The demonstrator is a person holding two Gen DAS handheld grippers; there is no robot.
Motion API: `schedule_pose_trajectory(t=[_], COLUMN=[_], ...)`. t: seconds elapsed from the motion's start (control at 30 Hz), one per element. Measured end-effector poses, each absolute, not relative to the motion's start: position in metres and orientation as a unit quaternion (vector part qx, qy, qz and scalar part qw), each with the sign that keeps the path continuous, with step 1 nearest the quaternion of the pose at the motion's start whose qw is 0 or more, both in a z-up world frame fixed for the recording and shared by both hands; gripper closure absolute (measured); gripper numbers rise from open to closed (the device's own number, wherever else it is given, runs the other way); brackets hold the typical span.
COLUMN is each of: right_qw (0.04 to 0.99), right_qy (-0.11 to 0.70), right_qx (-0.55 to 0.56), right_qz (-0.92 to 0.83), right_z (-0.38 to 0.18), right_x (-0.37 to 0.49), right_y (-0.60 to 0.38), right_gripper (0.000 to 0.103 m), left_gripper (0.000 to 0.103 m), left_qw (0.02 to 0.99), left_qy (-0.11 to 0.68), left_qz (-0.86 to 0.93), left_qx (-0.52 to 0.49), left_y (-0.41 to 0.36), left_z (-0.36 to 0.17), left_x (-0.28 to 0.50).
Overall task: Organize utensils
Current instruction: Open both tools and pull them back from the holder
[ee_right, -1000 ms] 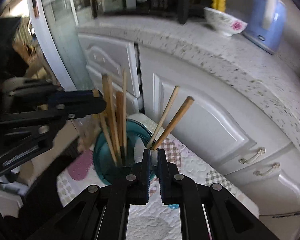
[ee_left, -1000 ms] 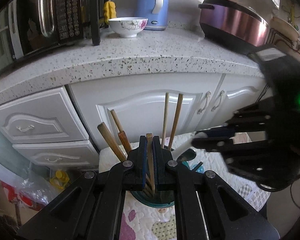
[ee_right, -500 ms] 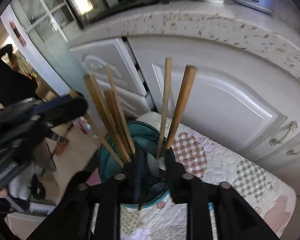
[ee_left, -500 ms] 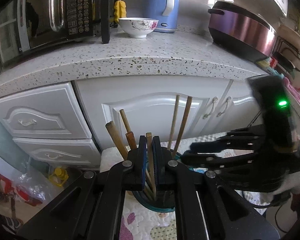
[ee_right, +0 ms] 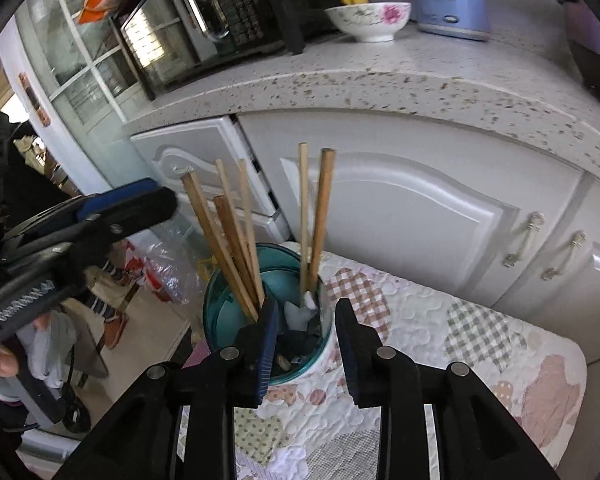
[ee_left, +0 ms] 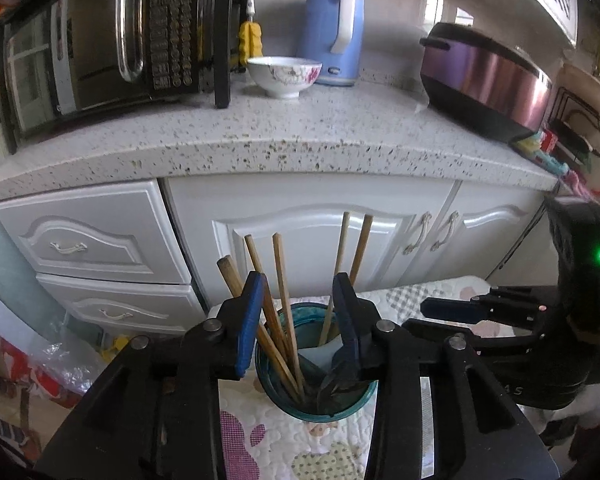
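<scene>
A teal utensil cup (ee_left: 316,410) stands on a quilted cloth (ee_left: 260,448) and holds several wooden chopsticks (ee_left: 282,292) and dark utensils. My left gripper (ee_left: 298,280) is open and empty just above the cup, its fingers either side of the sticks. In the right wrist view the cup (ee_right: 220,312) shows the chopsticks (ee_right: 236,240) leaning left and two more sticks (ee_right: 320,216) upright. My right gripper (ee_right: 306,308) is open and empty at the cup's near rim. It also shows in the left wrist view (ee_left: 452,310) at the right.
A speckled counter (ee_left: 300,136) behind carries a microwave (ee_left: 112,40), a flowered bowl (ee_left: 284,76), a blue kettle (ee_left: 334,36) and a purple cooker (ee_left: 484,80). White cabinet doors and drawers (ee_left: 100,244) stand below it. Bags lie on the floor at left (ee_left: 16,364).
Both grippers have opened. The left one let go of the chopstick, which now stands in the cup. The right gripper has drawn back a little from the cup.
</scene>
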State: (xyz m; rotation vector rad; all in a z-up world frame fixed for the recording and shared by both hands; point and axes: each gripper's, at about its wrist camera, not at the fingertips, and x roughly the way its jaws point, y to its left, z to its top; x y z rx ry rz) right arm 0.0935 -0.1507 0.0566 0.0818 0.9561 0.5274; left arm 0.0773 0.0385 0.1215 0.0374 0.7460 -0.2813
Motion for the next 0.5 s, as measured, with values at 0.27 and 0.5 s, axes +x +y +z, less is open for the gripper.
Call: schedule_pose_trajectory(t=[0.27,0.5], right_qw=[0.875,0.887], right_qy=[0.433,0.419], right_qx=[0.035,0.033], right_qz=[0.215,0.192], right_z=[0.066,0.066], right_x=[0.071,0.049], right_y=[-0.156,-0.157], right_gripper=[0.069,0.067], left_gripper=[0.067,0.067], left_qw=[0.930,0.927], left_qy=[0.348,0.360], left_qz=[-0.121,-0.105], left_qx=[0.015,0.004], left_y=[0.037,0.036], left_z=[0.127,0.108], left_x=[0.053,0.031])
